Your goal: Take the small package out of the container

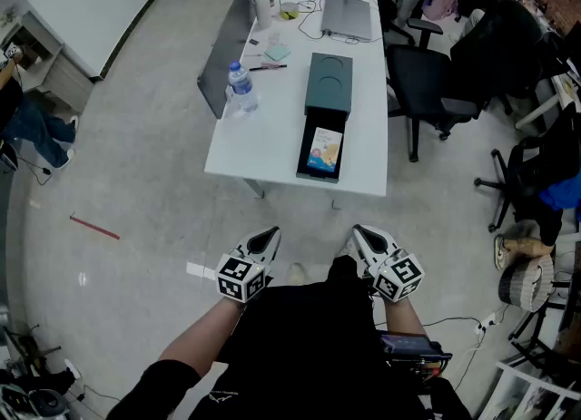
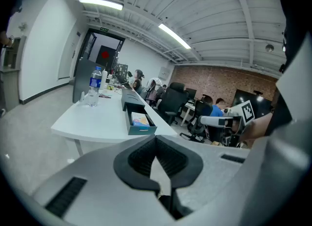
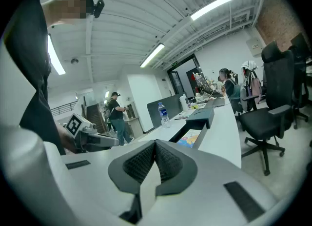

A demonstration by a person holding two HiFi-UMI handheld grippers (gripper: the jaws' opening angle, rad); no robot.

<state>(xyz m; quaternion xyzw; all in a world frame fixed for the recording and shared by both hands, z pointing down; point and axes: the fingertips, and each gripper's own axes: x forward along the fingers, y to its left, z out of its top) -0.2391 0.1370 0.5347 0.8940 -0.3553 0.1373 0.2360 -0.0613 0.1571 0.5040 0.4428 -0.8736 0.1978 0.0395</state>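
Observation:
A dark teal container lies on the white table, its drawer pulled out toward me. Inside the drawer rests a small colourful package. My left gripper and right gripper hover side by side close to my body, short of the table's near edge, both shut with nothing held. The left gripper view shows its shut gripper aimed at the container and package. From the right gripper view, that shut gripper faces the package.
A water bottle stands at the table's left edge. A laptop and clutter fill the far end. Black office chairs sit to the right. A red stick lies on the floor at left. A person stands far off.

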